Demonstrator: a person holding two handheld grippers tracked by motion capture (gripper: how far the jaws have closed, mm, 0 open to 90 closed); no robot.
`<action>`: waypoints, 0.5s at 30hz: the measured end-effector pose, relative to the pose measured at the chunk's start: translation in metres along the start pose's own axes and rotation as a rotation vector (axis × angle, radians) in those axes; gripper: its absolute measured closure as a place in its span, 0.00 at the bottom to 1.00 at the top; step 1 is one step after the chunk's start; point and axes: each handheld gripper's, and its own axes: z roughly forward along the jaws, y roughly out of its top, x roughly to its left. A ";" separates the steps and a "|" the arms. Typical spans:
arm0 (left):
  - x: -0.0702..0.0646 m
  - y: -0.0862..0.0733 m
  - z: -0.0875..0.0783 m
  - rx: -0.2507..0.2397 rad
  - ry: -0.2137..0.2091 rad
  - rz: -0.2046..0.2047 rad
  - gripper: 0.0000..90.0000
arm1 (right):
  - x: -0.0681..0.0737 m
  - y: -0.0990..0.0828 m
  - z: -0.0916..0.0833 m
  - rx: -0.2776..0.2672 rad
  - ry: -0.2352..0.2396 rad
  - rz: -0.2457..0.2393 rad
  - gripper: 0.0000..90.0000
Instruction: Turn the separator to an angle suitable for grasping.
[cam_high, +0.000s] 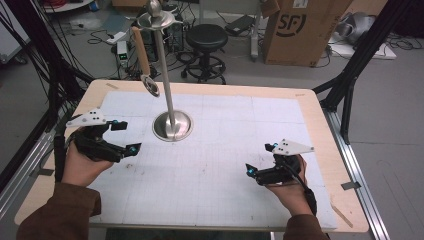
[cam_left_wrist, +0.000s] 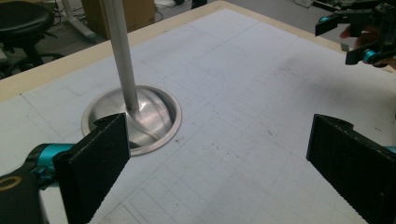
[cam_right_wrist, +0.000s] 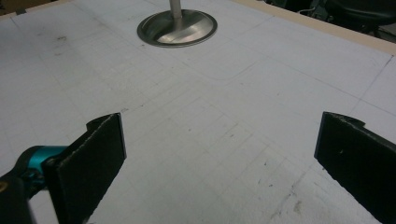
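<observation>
Resting near the left edge of the bench (cam_high: 310, 107), left hand-held gripper (cam_high: 127, 136) wide with nothing in it, right hand-held gripper (cam_high: 260, 159) near the right edge also wide, shiny metal stand (cam_high: 171, 125) toward the far edge, a spoon (cam_high: 145, 62) hanging from it

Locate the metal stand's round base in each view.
High view: base left of centre, on the white mat.
Left gripper view: base centre-left, just beyond the near jaw.
Right gripper view: base at top, left of centre.
Shared landmark: the pole rising from it.
</observation>
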 end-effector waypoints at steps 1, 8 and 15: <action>-0.001 -0.002 0.000 0.002 -0.001 0.001 0.07 | 0.000 0.000 0.000 0.000 0.000 0.000 0.01; -0.005 -0.014 0.005 0.019 0.001 -0.003 0.07 | -0.001 0.000 0.000 -0.003 0.001 -0.001 0.01; -0.008 -0.022 0.006 0.027 0.004 0.002 0.02 | 0.000 0.000 0.000 -0.002 0.005 -0.003 0.01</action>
